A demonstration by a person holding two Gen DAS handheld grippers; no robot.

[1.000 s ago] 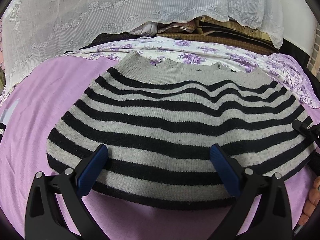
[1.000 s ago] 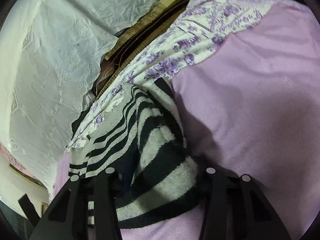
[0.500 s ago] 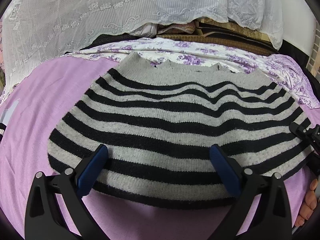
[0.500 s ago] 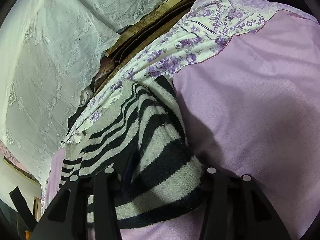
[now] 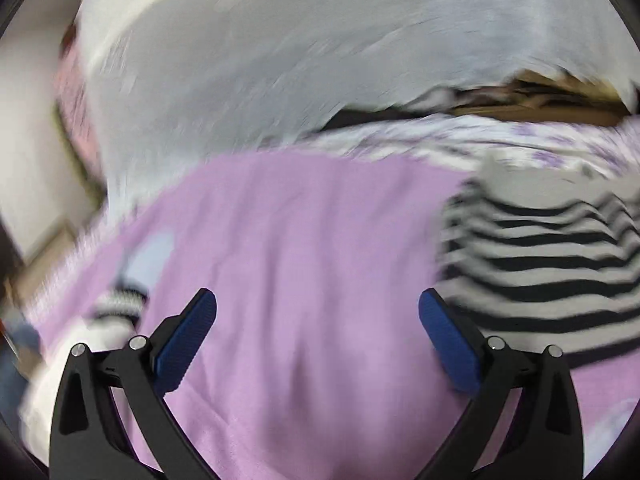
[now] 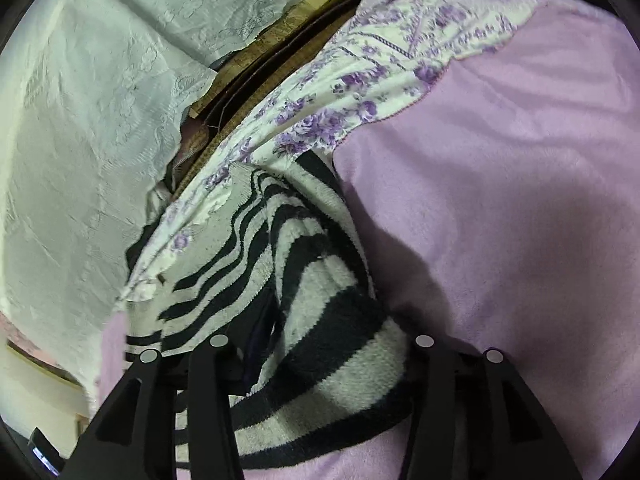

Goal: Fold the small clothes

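Observation:
The grey-and-black striped sweater (image 5: 540, 264) lies flat on the purple blanket (image 5: 300, 240), at the right of the blurred left wrist view. My left gripper (image 5: 316, 300) hovers over bare blanket to the sweater's left, wide open with nothing between its blue pads (image 5: 188, 340). In the right wrist view a bunched fold of the same sweater (image 6: 248, 264) fills the gap between the black fingers (image 6: 208, 392) of my right gripper (image 6: 316, 344), which is shut on it. Its fingertips are hidden under the knit.
A white garment with a striped cuff (image 5: 116, 308) lies at the blanket's left edge. Behind the sweater runs a purple floral sheet (image 6: 360, 80), then brown folded fabric (image 6: 260, 60) and a white lace cloth (image 5: 280, 60). Open blanket (image 6: 500, 200) spreads to the right.
The left gripper swung off the sweater to the left; the sweater slid from the centre of its view to the right side. The right gripper kept still with the fold in it.

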